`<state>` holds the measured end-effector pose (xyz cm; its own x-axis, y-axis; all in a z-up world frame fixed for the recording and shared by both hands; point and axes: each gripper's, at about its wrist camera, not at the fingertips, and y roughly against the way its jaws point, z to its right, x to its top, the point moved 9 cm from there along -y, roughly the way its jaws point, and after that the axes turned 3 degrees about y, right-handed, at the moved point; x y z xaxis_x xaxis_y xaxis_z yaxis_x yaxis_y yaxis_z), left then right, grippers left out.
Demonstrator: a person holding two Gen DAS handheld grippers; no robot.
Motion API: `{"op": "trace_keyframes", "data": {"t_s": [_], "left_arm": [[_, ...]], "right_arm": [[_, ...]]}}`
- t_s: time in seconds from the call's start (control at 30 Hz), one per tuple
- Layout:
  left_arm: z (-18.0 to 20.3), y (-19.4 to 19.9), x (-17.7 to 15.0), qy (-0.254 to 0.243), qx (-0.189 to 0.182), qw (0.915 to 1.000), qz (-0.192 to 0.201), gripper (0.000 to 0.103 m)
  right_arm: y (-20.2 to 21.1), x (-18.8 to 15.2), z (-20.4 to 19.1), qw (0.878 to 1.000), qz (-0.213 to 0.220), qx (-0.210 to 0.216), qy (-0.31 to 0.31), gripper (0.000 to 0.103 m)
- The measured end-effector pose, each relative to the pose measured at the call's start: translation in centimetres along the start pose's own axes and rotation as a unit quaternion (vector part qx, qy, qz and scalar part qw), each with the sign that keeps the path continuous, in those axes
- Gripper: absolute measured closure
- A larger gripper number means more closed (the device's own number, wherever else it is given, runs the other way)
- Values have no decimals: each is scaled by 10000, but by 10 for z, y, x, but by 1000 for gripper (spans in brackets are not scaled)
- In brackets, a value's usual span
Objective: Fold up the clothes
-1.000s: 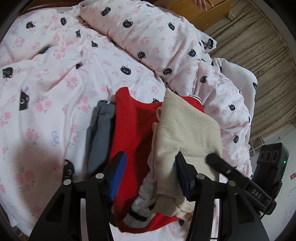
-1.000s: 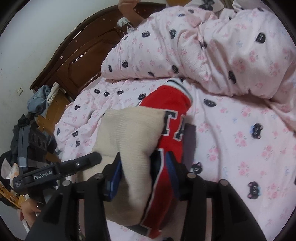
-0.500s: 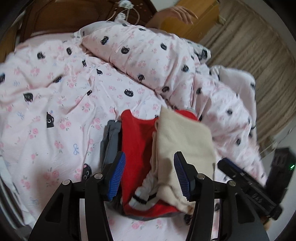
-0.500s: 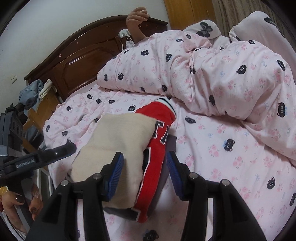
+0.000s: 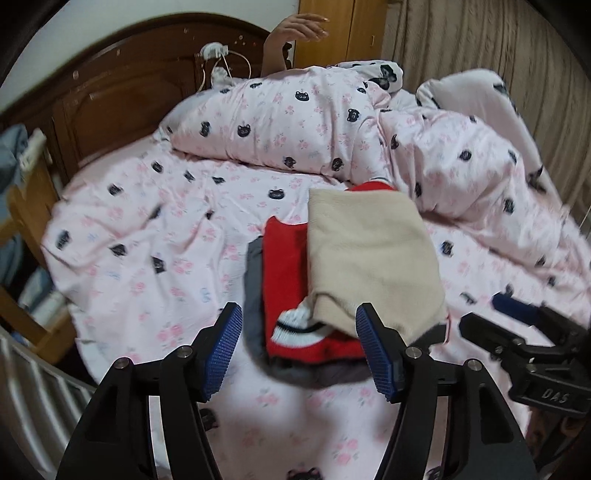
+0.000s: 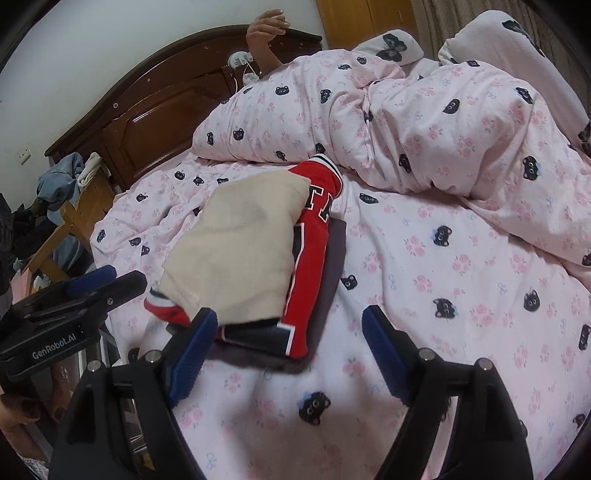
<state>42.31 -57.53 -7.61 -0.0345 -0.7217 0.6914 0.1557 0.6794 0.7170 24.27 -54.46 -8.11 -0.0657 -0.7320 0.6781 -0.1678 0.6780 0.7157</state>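
Observation:
A stack of folded clothes lies on the pink bed sheet: a beige knit sweater on top, a red jersey under it, a grey garment at the bottom. My left gripper hovers above the stack's near end, jaws opening, nothing between them. In the right wrist view the beige sweater, red jersey and grey garment lie just beyond my right gripper, whose jaws are opening wide and hold nothing. Each gripper shows at the edge of the other's view.
A bunched pink duvet with cat prints fills the far side and right of the bed. A dark wooden headboard stands behind, with a person's raised hand above it. A wooden chair with clothes stands at the left.
Both grippers let go of the beige sweater, opened and pulled back and up from the stack. The sweater now lies flat on the red jersey.

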Motion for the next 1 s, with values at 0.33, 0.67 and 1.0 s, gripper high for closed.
{"op": "trace_keyframes", "data": {"t_s": [0.33,0.67,1.0], "left_arm": [[-1,17,-25,-19,185,9997,-125,44],[1,27,-35,-135,347,9993,-77,44],[1,24,-38,-228,562,9980,-155,43]], "right_arm": [[20,-22,-18,9996,-76,-125,228,19],[34,-33,-26,9996,-75,-62,257,19],[39,-33,-30,9994,-84,-66,341,19]]}}
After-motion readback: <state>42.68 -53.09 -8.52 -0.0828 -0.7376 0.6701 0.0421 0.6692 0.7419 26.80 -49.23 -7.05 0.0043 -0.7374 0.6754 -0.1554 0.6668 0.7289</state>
